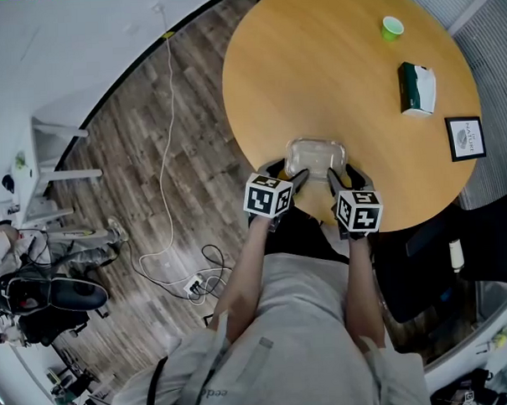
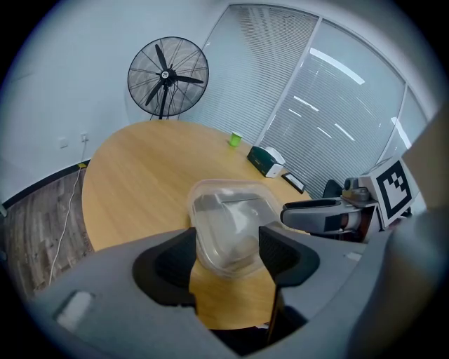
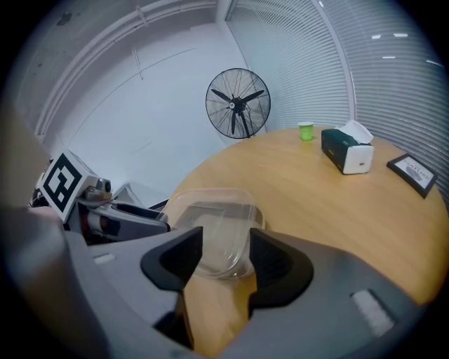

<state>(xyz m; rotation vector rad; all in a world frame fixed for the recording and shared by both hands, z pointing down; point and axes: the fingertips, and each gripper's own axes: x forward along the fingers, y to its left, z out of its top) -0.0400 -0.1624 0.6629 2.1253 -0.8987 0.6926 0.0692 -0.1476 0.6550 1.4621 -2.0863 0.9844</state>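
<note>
Print on the framed card is too small to read. Jaws hide the clear container's near corners.

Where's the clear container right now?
Head view: the clear container sits at the table's near edge, between the fingers of the left gripper and right gripper.

Beyond the clear container, wedged between the jaws of both my left gripper and my right gripper, the table lies bare across its whole middle: open passage. Obstacles stand along the far right (well apart from me): green cup, tissue box, framed card.
</note>
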